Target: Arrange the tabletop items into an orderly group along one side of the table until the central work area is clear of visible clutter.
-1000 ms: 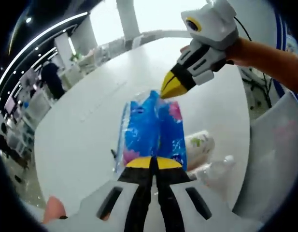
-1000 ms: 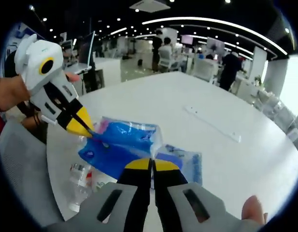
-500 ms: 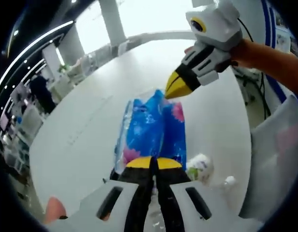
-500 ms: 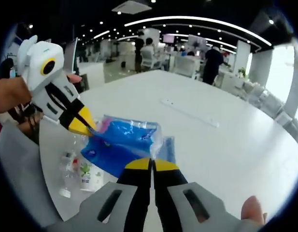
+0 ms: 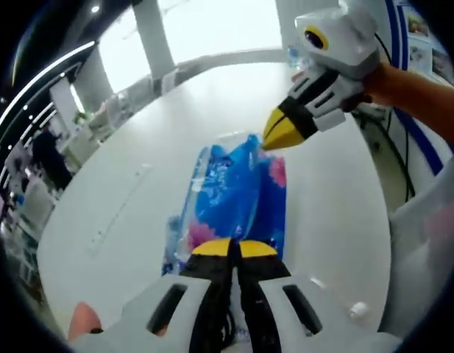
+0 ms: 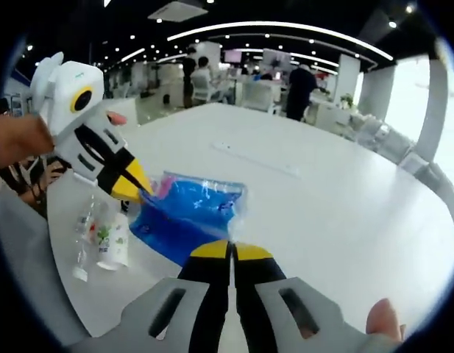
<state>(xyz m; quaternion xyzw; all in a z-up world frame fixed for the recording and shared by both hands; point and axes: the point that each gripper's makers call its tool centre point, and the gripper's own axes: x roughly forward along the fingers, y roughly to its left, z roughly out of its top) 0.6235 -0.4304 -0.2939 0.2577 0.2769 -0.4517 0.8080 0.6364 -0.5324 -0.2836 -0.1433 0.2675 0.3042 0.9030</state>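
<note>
A blue plastic packet [image 5: 238, 195] with pink print hangs stretched between both grippers, just over the white table [image 5: 138, 169]. My left gripper [image 5: 234, 246] is shut on its near end. My right gripper [image 5: 279, 134], held by a hand, comes in from the upper right and pinches the far end with its yellow tips. In the right gripper view the same packet [image 6: 186, 213] runs from my right gripper [image 6: 230, 251], shut on one edge, to my left gripper [image 6: 131, 187], shut on the opposite corner.
A clear bottle [image 6: 83, 239] and a small white cup [image 6: 114, 239] lie on the table [image 6: 322, 198] near its edge, beside a grey chair back [image 6: 20, 272]. A thin flat strip [image 6: 256, 158] lies further out. Desks and people stand beyond.
Both grippers stay shut on the packet and have carried it further over the table. The cup has slipped out of the left gripper view. A second blue packet beneath has gone from sight.
</note>
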